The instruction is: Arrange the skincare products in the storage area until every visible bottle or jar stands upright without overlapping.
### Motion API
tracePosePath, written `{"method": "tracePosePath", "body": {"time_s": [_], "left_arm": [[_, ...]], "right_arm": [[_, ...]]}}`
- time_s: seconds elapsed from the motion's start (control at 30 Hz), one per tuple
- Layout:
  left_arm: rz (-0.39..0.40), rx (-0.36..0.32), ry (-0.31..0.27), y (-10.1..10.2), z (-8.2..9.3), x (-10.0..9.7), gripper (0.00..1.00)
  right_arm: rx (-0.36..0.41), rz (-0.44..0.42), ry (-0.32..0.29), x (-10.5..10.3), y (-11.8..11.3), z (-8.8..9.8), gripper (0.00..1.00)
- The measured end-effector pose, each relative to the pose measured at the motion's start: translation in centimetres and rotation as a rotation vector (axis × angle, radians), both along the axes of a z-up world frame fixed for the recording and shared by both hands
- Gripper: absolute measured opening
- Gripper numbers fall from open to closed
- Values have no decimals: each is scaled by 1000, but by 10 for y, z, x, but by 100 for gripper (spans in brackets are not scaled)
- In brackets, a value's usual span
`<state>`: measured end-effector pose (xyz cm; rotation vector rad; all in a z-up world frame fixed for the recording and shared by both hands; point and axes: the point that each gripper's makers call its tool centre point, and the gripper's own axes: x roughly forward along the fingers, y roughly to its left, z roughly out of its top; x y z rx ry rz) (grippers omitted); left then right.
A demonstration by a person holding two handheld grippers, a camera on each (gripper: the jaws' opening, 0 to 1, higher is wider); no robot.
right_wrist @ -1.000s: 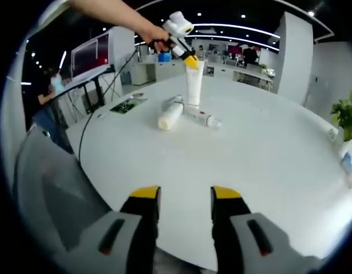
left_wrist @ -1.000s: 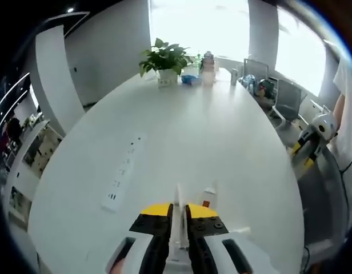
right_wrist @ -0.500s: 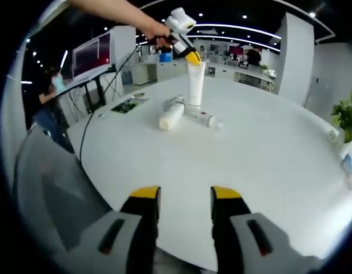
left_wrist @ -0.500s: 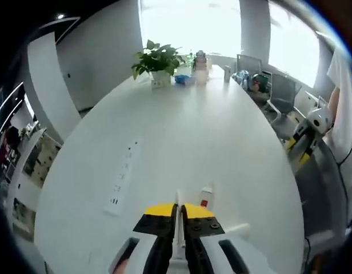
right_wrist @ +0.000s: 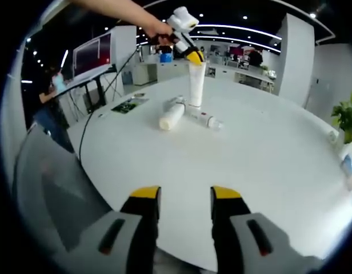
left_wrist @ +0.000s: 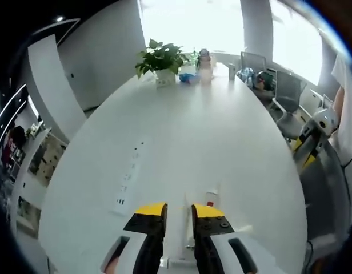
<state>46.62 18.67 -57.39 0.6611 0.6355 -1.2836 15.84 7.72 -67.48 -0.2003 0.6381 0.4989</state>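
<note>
With the white tube (right_wrist: pixel 195 84) upright on the table (right_wrist: pixel 267 154), lift the left gripper (left_wrist: pixel 179 209), jaws parted, straight off; the right gripper (right_wrist: pixel 184 195) idles open.

The left tongs (left_wrist: pixel 179 210), clamped on the upright white tube (right_wrist: pixel 195 84) a second ago, have now parted around it.

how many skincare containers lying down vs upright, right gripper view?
3 lying, 1 upright. Upright: tall white tube under the left gripper. Lying: cream bottle, small bottle behind it, slim red-banded tube to the right. More may be hidden behind these.
</note>
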Motion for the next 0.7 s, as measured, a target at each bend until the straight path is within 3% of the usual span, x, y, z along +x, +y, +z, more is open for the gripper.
{"method": "tracePosePath", "body": {"time_s": [0.17, 0.23, 0.37, 0.4, 0.47, 0.5, 0.57, 0.7], "left_arm": [[60, -68, -33, 0, 15, 5, 22], [157, -207, -83, 0, 40, 14, 21], [298, -394, -155, 7, 77, 24, 20], [344, -471, -158, 10, 89, 24, 20], [380, -507, -154, 14, 93, 25, 22], [457, -581, -164, 26, 104, 25, 22], [512, -651, -162, 35, 110, 25, 21], [652, -734, -134, 65, 107, 21, 21]], "right_arm": [[2, 1, -4, 0, 0, 1, 36], [2, 7, -5, 0, 1, 1, 36], [2, 12, -6, 0, 2, 1, 36], [2, 14, -8, 0, 2, 2, 36], [3, 15, -8, -1, 3, 2, 36], [5, 16, -8, -1, 3, 2, 36], [12, 17, -14, 0, 4, 3, 36], [12, 22, -16, -1, 5, 4, 36]]}}
